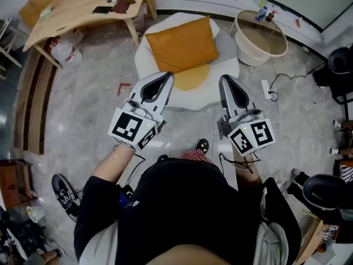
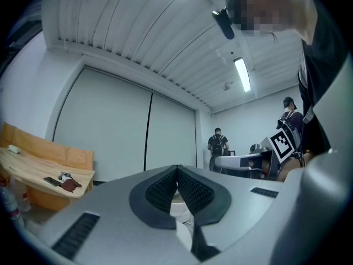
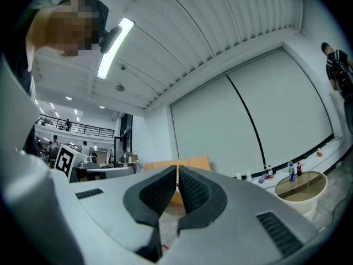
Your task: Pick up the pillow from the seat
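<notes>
Short of pillow [image 1: 185,44] on seat [image 1: 227,68]: left gripper [image 1: 167,76], right gripper [image 1: 225,79] jaws together, holding nothing

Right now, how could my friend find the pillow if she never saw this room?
Find the white seat between the wooden table and the round white tub. The pillow lies on it: square and orange, darker than the yellow pad underneath.

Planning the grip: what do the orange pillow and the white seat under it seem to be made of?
Pillow: probably matte orange fabric; it looks soft and puffed. Seat: white padded upholstery, fabric or leatherette, hard to tell; its edges are rounded.
</notes>
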The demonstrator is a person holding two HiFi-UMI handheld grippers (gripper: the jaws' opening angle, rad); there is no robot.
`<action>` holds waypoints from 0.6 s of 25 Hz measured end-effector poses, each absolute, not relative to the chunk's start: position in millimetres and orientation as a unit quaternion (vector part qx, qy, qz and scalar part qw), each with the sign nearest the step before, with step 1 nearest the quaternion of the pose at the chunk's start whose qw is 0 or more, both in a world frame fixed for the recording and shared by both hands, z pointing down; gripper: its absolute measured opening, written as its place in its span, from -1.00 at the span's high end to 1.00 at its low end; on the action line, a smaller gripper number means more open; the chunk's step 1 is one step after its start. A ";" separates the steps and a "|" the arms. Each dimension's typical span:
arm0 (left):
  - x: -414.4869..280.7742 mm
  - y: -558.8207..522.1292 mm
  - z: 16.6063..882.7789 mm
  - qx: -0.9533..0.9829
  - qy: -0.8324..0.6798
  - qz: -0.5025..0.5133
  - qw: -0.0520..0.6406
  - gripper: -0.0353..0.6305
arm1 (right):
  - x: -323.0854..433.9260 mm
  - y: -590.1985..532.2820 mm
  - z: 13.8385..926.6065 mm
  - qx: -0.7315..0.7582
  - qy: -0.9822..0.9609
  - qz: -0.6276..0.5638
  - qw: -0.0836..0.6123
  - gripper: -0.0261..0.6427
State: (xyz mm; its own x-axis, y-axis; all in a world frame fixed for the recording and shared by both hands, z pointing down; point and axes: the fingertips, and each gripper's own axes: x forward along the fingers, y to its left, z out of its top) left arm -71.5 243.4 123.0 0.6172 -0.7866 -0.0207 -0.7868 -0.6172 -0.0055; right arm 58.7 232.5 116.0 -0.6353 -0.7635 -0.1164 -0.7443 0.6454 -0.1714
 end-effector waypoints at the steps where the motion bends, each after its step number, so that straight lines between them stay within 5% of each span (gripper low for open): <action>1: -68.1 240.1 122.3 -0.897 0.442 0.008 0.008 0.87 | 62.1 227.9 116.0 -0.413 0.905 -0.054 0.090 0.85; 15: -20.5 193.0 118.2 -0.864 0.503 0.001 0.017 0.87 | 117.0 164.4 113.0 -0.355 0.928 -0.057 0.098 0.85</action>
State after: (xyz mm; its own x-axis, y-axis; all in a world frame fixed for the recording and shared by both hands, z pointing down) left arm -20.5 193.0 118.2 0.4942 -0.8692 -0.0176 -0.8692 -0.4937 -0.0282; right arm 117.0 164.4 113.0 -0.7287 -0.6702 -0.1407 -0.6481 0.7413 -0.1746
